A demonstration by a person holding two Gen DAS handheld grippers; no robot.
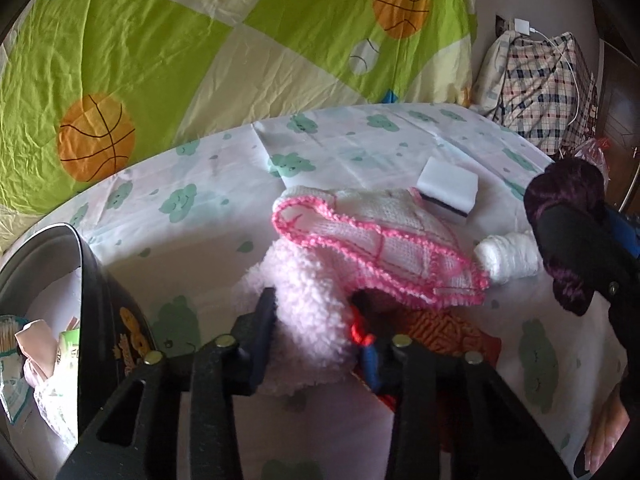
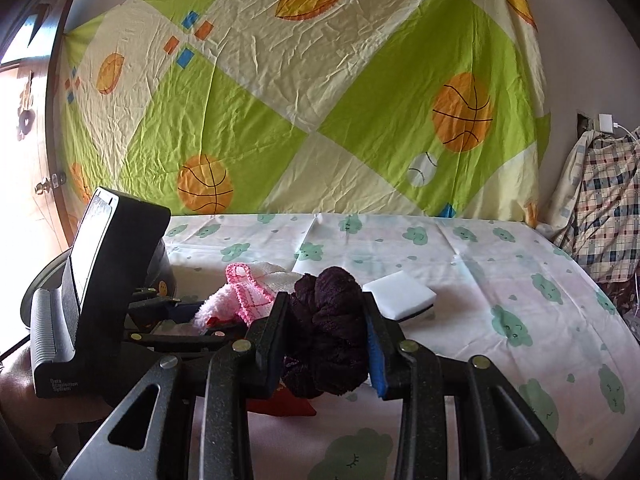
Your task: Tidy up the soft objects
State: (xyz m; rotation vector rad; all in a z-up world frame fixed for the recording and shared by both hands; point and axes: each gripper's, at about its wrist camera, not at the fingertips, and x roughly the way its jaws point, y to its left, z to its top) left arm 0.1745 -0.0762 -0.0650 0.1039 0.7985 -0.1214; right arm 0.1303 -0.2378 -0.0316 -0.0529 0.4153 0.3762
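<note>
A pale pink fluffy piece [image 1: 308, 320] lies on the cloud-print tablecloth [image 1: 192, 264], and my left gripper [image 1: 316, 328] is shut on it, a pad pressing each side. A white knit cloth with pink edging [image 1: 380, 236] drapes over its far end. An orange knit item [image 1: 440, 330] lies under my right-hand finger. At the right, my right gripper [image 1: 572, 236] holds a dark purple fluffy piece [image 1: 564, 184]. In the right wrist view that gripper [image 2: 325, 320] is shut on the purple piece [image 2: 332, 288], lifted above the cloth. The left gripper [image 2: 204, 316] shows at the left, by the pink piece [image 2: 212, 304].
A black basket [image 1: 96, 264] with packets inside stands at the left edge. A white sponge [image 1: 448, 188] and a white roll [image 1: 508, 256] lie behind the knit cloth. A sports-print sheet [image 2: 320, 100] hangs behind the table. A plaid bag [image 2: 608, 208] sits at the far right.
</note>
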